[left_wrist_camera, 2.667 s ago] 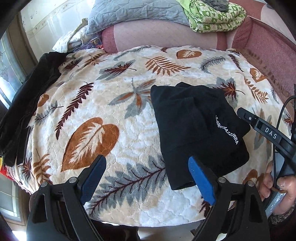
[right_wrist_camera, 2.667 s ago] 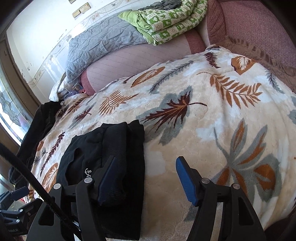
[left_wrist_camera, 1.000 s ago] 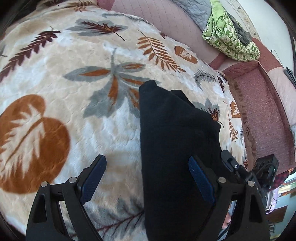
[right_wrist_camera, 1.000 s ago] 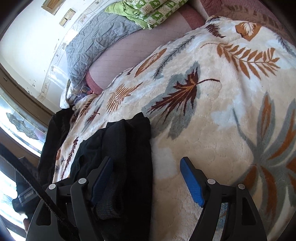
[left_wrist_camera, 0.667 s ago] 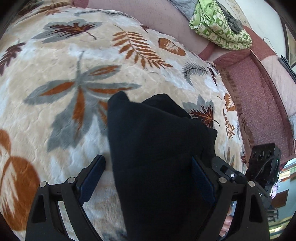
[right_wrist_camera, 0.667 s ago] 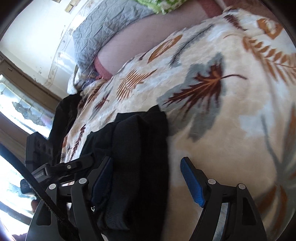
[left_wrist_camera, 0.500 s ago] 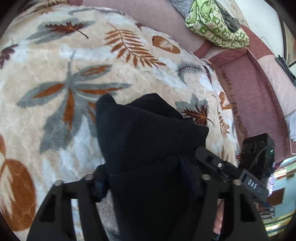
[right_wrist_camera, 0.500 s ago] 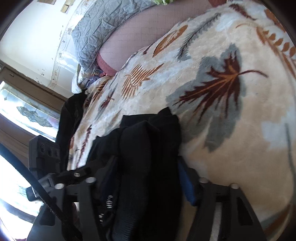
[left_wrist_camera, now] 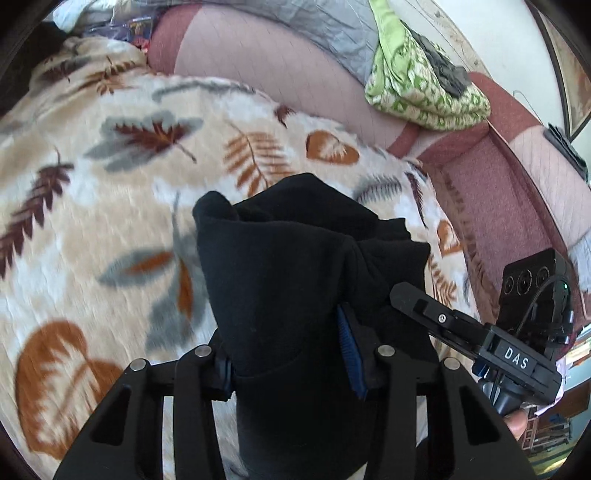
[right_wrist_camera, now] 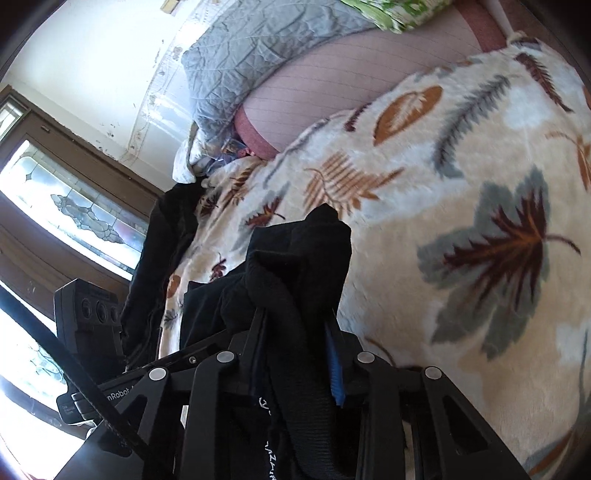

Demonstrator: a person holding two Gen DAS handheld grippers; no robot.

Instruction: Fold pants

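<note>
Now the folded black pants (left_wrist_camera: pixel 295 280) sit bunched between both tools, near end raised off the leaf-print blanket (left_wrist_camera: pixel 110 221) on the bed. Your left hand-held gripper (left_wrist_camera: pixel 288 350) is closing on one side of the bundle, your right hand-held gripper (right_wrist_camera: pixel 295 343) on the other. Blur hides the far edge, so it may be dragging. Lift unevenly and the thick layers could slide out, undoing the fold.

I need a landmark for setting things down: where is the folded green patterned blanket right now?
In the left wrist view the folded green patterned blanket lies top right, on the pink sofa back beside the grey quilted cushion, beyond the leaf-print blanket.
</note>
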